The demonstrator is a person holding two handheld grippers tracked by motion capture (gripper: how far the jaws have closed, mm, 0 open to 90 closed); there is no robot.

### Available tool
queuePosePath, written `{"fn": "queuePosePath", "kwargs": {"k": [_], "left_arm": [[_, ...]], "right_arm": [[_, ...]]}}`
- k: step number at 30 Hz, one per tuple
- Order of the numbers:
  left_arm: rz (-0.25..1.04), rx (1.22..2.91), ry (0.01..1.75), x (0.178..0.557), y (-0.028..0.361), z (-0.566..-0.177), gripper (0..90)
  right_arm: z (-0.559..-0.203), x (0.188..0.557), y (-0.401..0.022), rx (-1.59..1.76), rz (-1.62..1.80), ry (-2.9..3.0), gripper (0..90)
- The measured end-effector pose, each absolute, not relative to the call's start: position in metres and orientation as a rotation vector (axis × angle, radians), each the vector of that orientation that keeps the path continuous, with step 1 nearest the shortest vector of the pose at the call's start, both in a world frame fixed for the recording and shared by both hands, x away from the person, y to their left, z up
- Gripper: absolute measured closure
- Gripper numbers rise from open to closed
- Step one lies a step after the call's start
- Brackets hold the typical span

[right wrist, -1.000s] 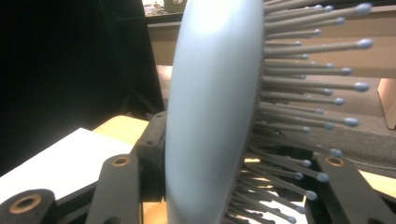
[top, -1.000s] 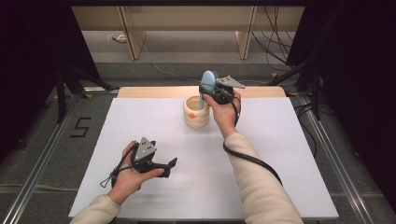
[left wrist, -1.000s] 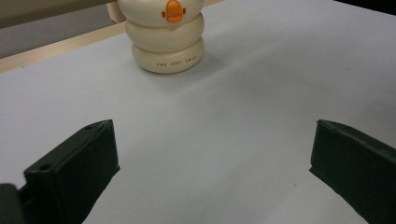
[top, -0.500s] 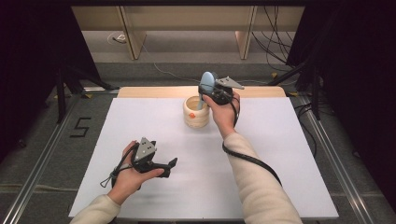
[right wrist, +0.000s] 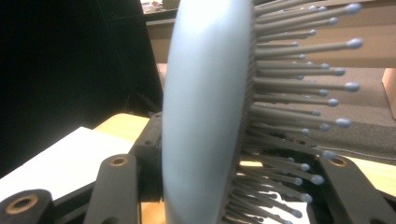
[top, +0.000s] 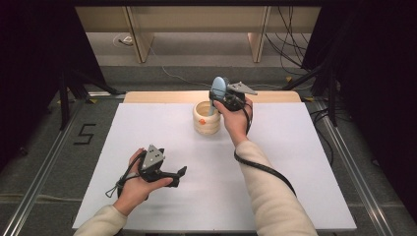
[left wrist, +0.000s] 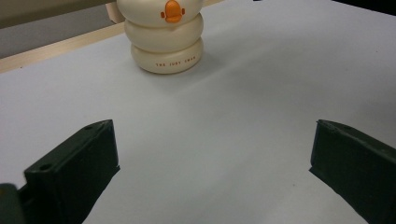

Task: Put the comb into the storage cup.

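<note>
Right gripper (top: pixel 222 100) at desk's (top: pixel 305 162) 12 o'clock edge, jaws clenched on a light-blue brush (top: pixel 218 88). Brush upright, head above jaws, handle going down into the cream ringed cup (top: pixel 206 119). In the right gripper view the brush head (right wrist: pixel 205 107) sits between both jaws, bristles pointing toward 3 o'clock. Cup stands upright near desk's far edge, just at 9 o'clock of right hand (top: pixel 236 118); orange mark on its side. Left gripper (top: pixel 169 173) rests low at approx. 7 o'clock of cup, well apart from it, jaws released, nothing between them; left gripper view: cup (left wrist: pixel 166 42) ahead at 12 o'clock, bare desk betw. jaws.
</note>
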State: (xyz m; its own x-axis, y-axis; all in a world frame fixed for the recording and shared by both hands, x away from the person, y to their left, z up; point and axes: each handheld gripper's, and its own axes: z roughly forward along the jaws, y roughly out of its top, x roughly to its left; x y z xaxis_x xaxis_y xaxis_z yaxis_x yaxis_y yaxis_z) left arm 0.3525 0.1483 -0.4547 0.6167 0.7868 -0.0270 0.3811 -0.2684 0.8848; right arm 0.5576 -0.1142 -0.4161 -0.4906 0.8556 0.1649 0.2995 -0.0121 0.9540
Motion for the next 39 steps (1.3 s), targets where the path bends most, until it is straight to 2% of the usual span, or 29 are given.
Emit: {"fn": "queuePosePath", "kwargs": {"k": [20, 25, 34, 39], "left_arm": [[0.527, 1.884, 0.927, 0.3524, 0.1475, -0.4551, 0.2], [0.527, 1.886, 0.924, 0.3523, 0.1471, -0.4551, 0.2], [0.525, 1.889, 0.924, 0.3523, 0.1470, -0.4554, 0.2], [0.526, 1.889, 0.924, 0.3523, 0.1468, -0.4555, 0.2]], "right_arm": [[-0.4176, 0.5607, -0.1204, 1.298, 1.552, 1.778, 38.8], [-0.4178, 0.5608, -0.1218, 1.313, 1.553, 1.772, 34.1], [-0.4180, 0.5598, -0.1206, 1.313, 1.497, 1.809, 16.7], [-0.4174, 0.5588, -0.1207, 1.302, 1.462, 1.830, 15.2]]}}
